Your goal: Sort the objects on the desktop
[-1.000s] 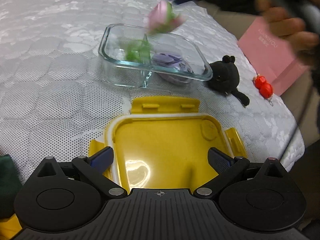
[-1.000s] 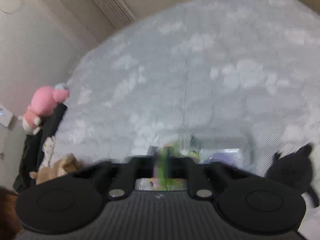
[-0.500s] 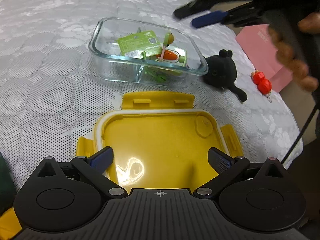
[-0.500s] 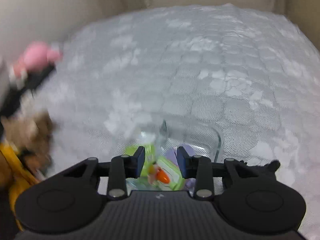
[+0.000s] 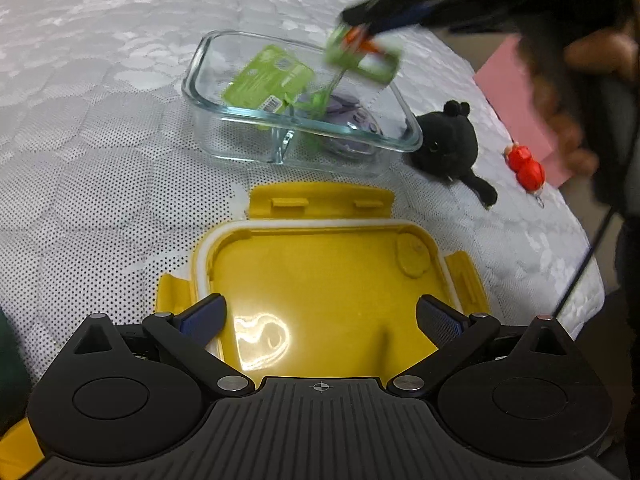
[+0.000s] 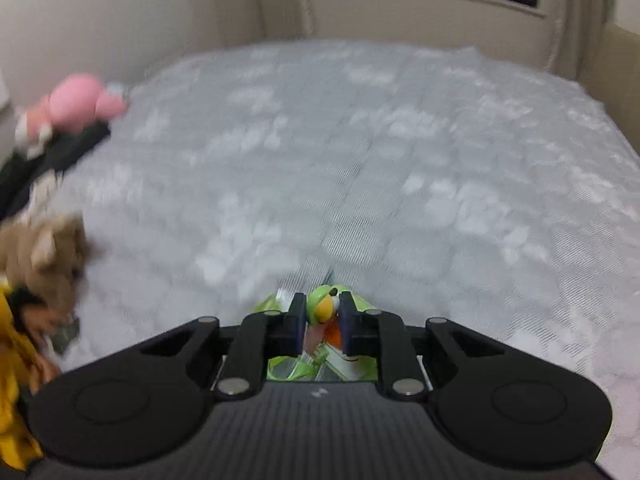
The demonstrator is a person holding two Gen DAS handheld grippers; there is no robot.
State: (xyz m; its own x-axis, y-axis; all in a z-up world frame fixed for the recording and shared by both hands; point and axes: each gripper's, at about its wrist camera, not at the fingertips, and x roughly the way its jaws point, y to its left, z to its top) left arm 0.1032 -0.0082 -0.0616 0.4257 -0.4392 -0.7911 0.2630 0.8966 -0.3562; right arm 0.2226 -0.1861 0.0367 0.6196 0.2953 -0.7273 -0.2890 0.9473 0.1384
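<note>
Right tongs (image 6: 323, 322): clamped on glossy green packaged toy (image 6: 325, 312)
Left tongs (image 5: 320, 318): spread wide over smooth yellow lid (image 5: 324, 276)
Container (image 5: 224, 110): clear glass, rounded rectangle

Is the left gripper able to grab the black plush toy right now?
Probably yes. The left gripper is open and empty over the yellow lid, and the black plush lies uncovered beside the glass box, ahead to its right. Only the busy right gripper hovers nearby.

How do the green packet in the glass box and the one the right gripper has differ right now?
The flat green packet lies inside the glass box; the gripped packet hangs above its far rim, pinched by the right gripper. The lying one shows a barcode; the gripped one shows an orange toy. Both are green.
</note>
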